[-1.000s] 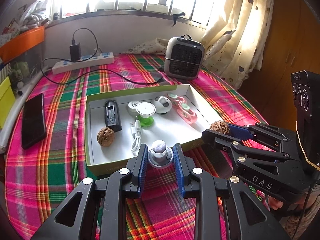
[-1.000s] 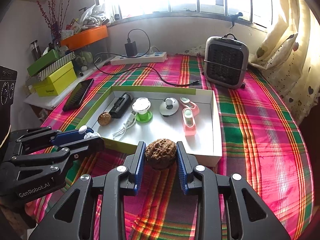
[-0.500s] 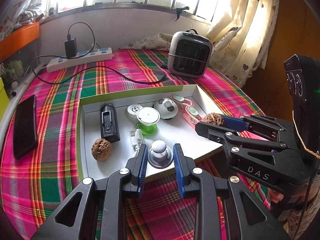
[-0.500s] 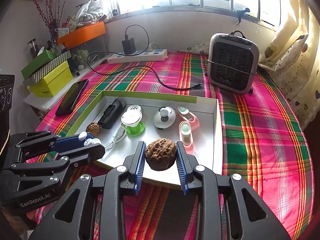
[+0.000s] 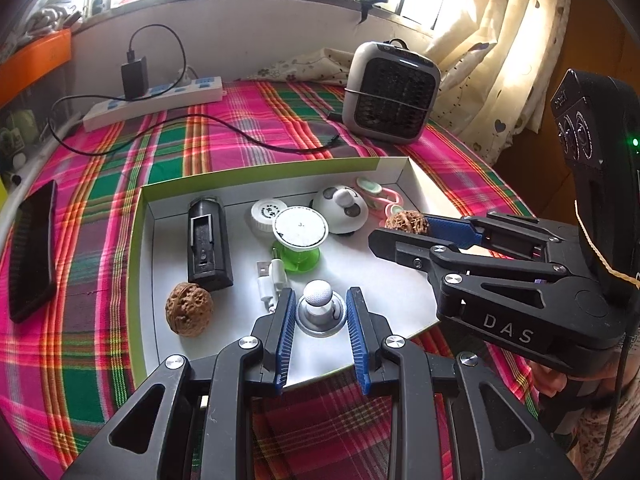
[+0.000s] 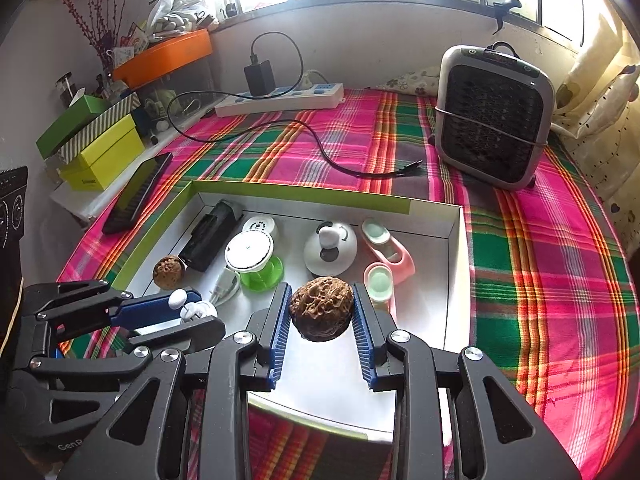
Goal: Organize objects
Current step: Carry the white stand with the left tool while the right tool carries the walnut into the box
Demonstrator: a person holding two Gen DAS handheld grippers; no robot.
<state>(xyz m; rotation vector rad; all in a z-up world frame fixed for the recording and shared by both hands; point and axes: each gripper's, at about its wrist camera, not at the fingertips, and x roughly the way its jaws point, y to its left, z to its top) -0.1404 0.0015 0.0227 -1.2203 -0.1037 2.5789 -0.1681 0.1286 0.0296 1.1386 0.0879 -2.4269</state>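
Observation:
My left gripper (image 5: 320, 312) is shut on a small grey knob with a white ball top (image 5: 319, 307), held over the near part of the white box (image 5: 256, 172). My right gripper (image 6: 321, 310) is shut on a brown walnut (image 6: 322, 307), also over the box's near side. In the left wrist view the right gripper (image 5: 404, 228) reaches in from the right with that walnut (image 5: 406, 222). Another walnut (image 5: 188, 314) lies in the box beside a black case (image 5: 208, 250), a green spool (image 5: 298, 242), a white round gadget (image 5: 340, 210) and a pink holder (image 6: 386, 258).
A grey heater (image 5: 390, 94) stands at the back right, a white power strip (image 5: 156, 104) with a black cable at the back left. A black phone (image 5: 32, 250) lies left of the box. Yellow and green boxes (image 6: 100, 148) sit on a side shelf.
Both grippers have moved forward from the near edge to over the box's interior, each still holding its object. The box and its contents look larger and nearer.

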